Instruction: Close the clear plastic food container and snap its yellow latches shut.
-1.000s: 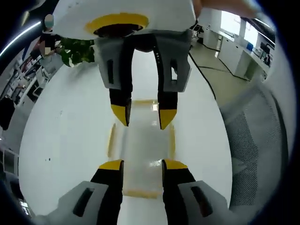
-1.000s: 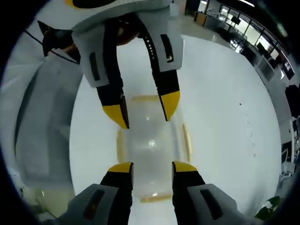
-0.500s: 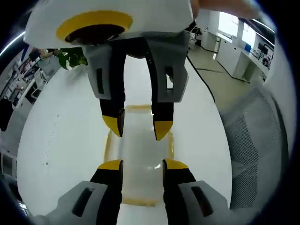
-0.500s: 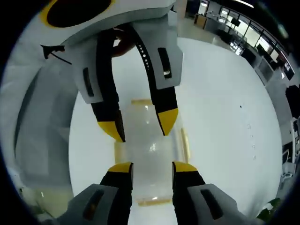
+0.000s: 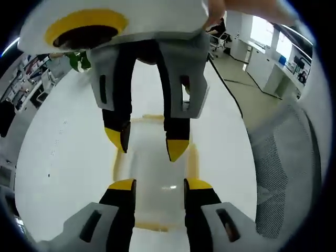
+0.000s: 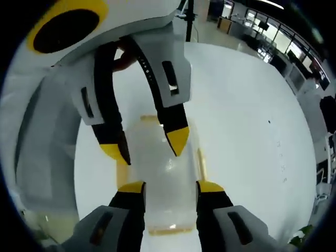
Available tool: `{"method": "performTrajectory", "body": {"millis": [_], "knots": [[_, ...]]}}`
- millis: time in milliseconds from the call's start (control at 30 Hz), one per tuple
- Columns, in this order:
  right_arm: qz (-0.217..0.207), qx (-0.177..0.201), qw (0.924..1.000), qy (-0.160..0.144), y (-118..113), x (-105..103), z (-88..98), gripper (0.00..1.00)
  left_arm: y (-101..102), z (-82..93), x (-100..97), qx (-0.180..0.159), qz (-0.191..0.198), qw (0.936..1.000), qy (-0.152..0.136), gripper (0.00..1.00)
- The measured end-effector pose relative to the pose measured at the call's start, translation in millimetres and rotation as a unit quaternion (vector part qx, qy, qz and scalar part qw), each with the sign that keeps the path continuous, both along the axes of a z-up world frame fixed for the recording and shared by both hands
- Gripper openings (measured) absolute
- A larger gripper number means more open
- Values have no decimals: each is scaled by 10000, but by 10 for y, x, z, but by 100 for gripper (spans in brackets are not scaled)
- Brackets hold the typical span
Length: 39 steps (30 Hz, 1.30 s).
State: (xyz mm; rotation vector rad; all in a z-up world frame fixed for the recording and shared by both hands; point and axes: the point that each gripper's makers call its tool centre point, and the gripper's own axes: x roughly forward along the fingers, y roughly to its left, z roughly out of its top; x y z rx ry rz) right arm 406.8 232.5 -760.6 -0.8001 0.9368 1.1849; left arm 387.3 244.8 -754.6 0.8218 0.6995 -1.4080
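Note:
A clear plastic food container (image 5: 152, 176) with its lid on lies on the white table (image 5: 63, 157). Yellow latches (image 5: 193, 159) run along its sides. In the left gripper view my left gripper (image 5: 160, 185) hovers open over the container's near end. The right gripper (image 5: 147, 145) comes down from the top, open, over the far end. In the right gripper view the same container (image 6: 164, 170) lies under my open right gripper (image 6: 170, 187). A yellow latch (image 6: 201, 163) shows on its right side, and the left gripper (image 6: 146, 147) faces me above it. Neither gripper holds anything.
A grey mesh chair (image 5: 283, 157) stands to the right of the table in the left gripper view; it appears as a grey chair (image 6: 42, 147) on the left in the right gripper view. A green plant (image 5: 79, 60) and office desks (image 5: 273, 47) lie beyond.
The two grippers have drawn closer to each other over the container, each looming larger in the other's view. Both stay open; the container has not moved.

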Motion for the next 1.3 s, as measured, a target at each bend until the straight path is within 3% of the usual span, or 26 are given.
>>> {"method": "performTrajectory", "body": {"millis": [367,633,967,1300], "knots": [[-7,10,10000,-32,16,78,-7,43,18,-56,-90,19,57,10000,70,42],[7,-37,10000,-1,3,135,-28,46,30,-124,-128,85,45,9999,-49,46],[-5,-68,9995,322,0,123,-113,47,-15,-142,-125,17,183,9992,-356,46],[137,-123,9978,642,33,140,-135,48,-25,-190,-134,239,104,9961,-845,47]]}}
